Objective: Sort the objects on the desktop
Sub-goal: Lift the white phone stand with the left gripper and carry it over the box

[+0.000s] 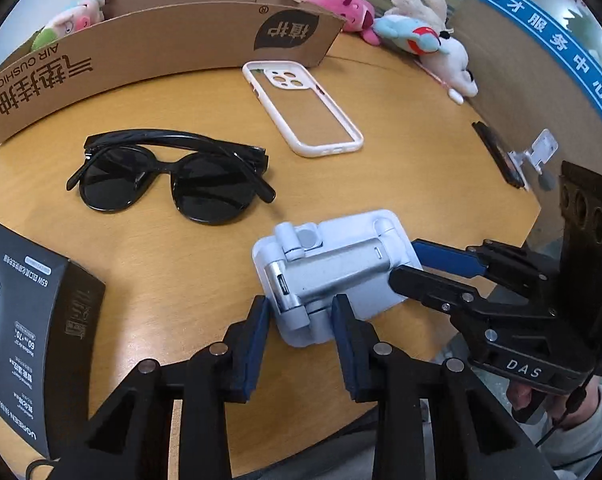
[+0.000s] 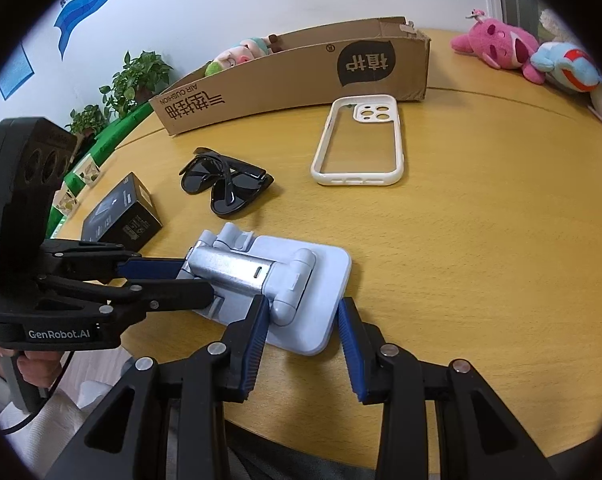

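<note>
The left tool (image 2: 199, 280) has just been closing and now pinches the folded arm end of the pale blue phone stand (image 2: 301, 300), which lies flat on the bench (image 2: 481, 280). The right tool (image 2: 303, 322) clamps the stand's near edge, sunglasses (image 2: 225, 188) lying beyond.

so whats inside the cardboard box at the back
Only plush toys peek over the rim of the cardboard box at one end: pink, white and green. The box wall hides everything lower down, so the rest of its contents can't be seen.
</note>
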Action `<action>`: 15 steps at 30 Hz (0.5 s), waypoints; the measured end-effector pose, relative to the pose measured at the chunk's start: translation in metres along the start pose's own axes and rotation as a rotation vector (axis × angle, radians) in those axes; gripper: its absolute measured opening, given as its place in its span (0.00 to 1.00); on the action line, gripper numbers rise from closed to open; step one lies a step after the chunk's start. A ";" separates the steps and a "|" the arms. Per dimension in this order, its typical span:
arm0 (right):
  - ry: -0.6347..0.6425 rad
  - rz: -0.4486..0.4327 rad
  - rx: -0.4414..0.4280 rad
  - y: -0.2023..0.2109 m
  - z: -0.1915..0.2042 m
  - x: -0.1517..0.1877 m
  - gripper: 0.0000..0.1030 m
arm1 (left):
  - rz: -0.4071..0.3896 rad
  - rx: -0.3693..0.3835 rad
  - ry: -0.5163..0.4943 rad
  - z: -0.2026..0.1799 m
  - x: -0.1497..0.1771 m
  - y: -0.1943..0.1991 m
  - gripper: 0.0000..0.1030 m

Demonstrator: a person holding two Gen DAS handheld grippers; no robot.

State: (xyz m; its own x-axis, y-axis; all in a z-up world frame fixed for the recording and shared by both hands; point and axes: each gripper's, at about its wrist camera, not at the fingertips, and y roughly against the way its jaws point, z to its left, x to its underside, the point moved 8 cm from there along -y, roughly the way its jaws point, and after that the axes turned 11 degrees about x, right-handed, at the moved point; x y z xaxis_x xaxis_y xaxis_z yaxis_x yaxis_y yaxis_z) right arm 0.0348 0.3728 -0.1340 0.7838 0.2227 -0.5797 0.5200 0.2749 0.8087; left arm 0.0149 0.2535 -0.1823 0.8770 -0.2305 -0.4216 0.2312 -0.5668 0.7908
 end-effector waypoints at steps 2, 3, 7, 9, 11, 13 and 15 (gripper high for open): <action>-0.005 -0.001 -0.010 0.000 0.001 0.000 0.33 | -0.004 -0.003 0.002 0.003 -0.001 -0.003 0.27; -0.014 -0.001 -0.024 0.001 0.002 0.000 0.33 | -0.007 -0.009 0.005 0.004 -0.002 -0.003 0.26; -0.019 -0.030 -0.027 0.010 0.008 -0.008 0.33 | -0.048 -0.036 -0.024 0.002 -0.008 0.010 0.26; -0.003 -0.069 -0.025 0.023 0.014 -0.023 0.33 | -0.094 -0.040 -0.028 0.001 -0.018 0.023 0.26; 0.009 -0.120 -0.033 0.037 0.020 -0.046 0.33 | -0.166 -0.051 -0.040 -0.002 -0.034 0.048 0.26; 0.032 -0.189 -0.041 0.053 0.027 -0.075 0.33 | -0.234 -0.066 -0.055 -0.003 -0.054 0.077 0.26; 0.057 -0.251 -0.041 0.066 0.034 -0.102 0.33 | -0.294 -0.095 -0.094 -0.005 -0.075 0.103 0.26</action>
State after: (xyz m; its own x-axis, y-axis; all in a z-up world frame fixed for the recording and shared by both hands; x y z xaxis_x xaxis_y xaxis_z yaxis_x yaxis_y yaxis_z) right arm 0.0008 0.3360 -0.0174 0.6111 0.1943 -0.7674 0.6806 0.3660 0.6347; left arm -0.0250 0.2159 -0.0668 0.7252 -0.1423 -0.6737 0.5111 -0.5443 0.6652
